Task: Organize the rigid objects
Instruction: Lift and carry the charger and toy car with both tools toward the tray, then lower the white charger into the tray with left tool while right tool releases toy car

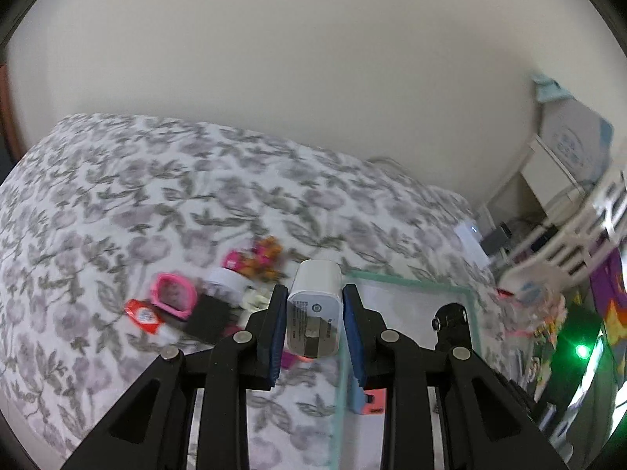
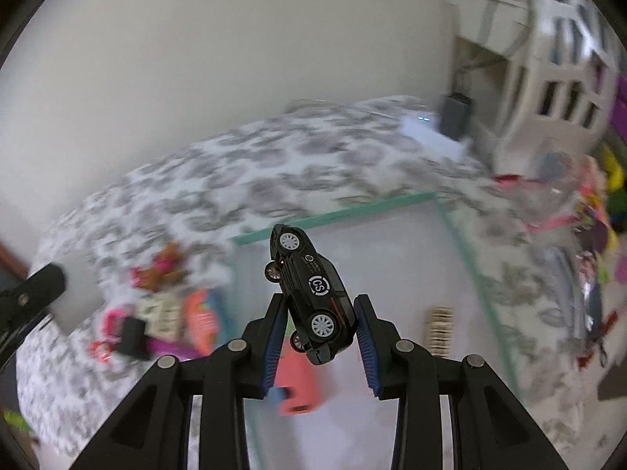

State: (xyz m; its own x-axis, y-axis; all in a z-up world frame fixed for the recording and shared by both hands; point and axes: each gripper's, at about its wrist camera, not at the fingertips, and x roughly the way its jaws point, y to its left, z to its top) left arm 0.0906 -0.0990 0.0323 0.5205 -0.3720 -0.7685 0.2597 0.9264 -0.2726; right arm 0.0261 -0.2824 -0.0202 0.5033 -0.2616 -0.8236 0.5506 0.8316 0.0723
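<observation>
My left gripper (image 1: 313, 293) is shut on a white charger block (image 1: 313, 307), held up over the flowered bed cover. My right gripper (image 2: 320, 305) is shut on a black toy car (image 2: 311, 293) that tilts nose-up above a clear bin with a green rim (image 2: 333, 213). That bin's green rim (image 1: 411, 280) lies just right of the charger in the left wrist view. A coral-coloured box (image 2: 299, 387) and a small wooden block (image 2: 441, 327) lie inside the bin. A pile of small things sits left of the bin: a pink frame (image 1: 174, 299), a red packet (image 1: 143, 315), a black block (image 1: 209, 317).
The flowered bed cover (image 1: 156, 196) runs back to a plain pale wall. A white lattice basket (image 2: 560, 90) and colourful clutter (image 2: 588, 211) stand at the right. A white device with a small light (image 1: 468, 235) lies near the bed's far right corner.
</observation>
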